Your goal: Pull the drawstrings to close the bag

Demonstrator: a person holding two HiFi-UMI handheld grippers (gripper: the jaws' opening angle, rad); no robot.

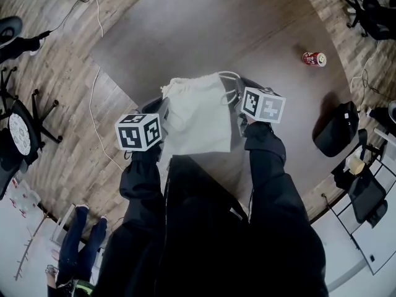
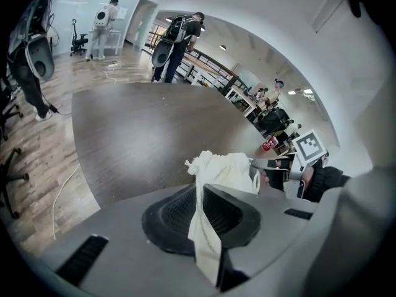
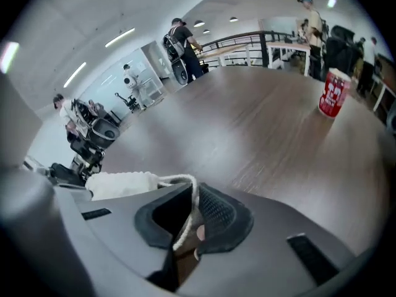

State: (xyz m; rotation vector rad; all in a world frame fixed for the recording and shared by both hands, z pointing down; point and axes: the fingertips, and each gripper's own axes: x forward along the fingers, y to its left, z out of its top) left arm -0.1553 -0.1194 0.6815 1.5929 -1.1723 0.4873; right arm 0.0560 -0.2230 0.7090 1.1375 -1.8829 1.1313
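Dark wood counter (image 1: 204,30) carries a cream drawstring bag (image 1: 198,119), lying flat near the person's edge with its gathered mouth pointing away. The left claw (image 2: 199,193) is pinched on a fold of the bag's cloth at its left side, the fabric running up between the jaws. The right claw (image 3: 189,206) is pinched on the white cord (image 3: 179,180) looping from the bag's right side. A red can (image 1: 314,59) stands well apart, far right.

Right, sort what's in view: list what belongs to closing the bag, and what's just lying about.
For the job:
white bag, pinched in the left claw
drawstring, pinched in the right claw

Lying about:
red can
black bag
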